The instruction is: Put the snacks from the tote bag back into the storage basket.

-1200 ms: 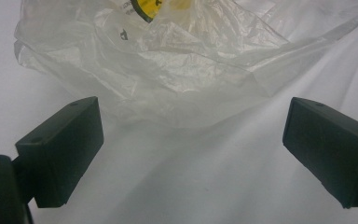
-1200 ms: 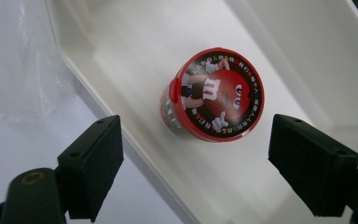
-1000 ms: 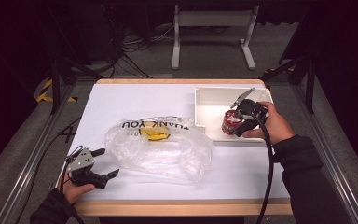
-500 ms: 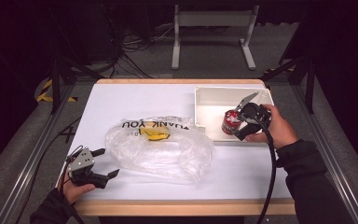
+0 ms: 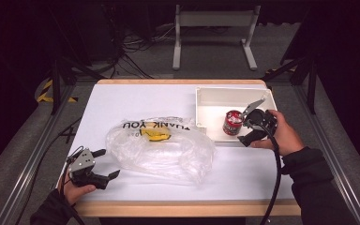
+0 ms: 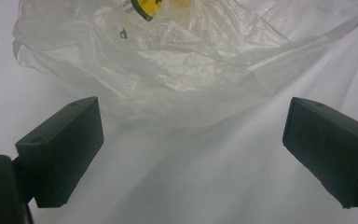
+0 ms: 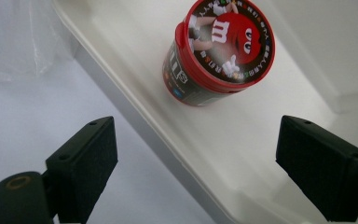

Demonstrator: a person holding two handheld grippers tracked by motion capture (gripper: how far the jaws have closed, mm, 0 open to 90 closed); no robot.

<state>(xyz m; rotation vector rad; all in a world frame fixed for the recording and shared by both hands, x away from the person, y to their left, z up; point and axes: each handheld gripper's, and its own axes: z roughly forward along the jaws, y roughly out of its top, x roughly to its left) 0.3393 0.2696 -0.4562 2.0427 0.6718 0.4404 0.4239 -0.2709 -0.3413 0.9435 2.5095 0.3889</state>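
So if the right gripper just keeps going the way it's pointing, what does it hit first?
Most likely the red-lidded candy tub standing in the white bin: it sits ahead between the open right gripper jaws, though depth is hard to judge.

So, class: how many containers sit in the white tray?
1: a red-lidded tub stands upright near the tray's front wall, ahead of the open right gripper. Nothing else visible inside.

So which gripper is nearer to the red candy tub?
Right. The right gripper hovers open right beside the red candy tub in the white tray. The left gripper is across the table, facing the plastic bag.
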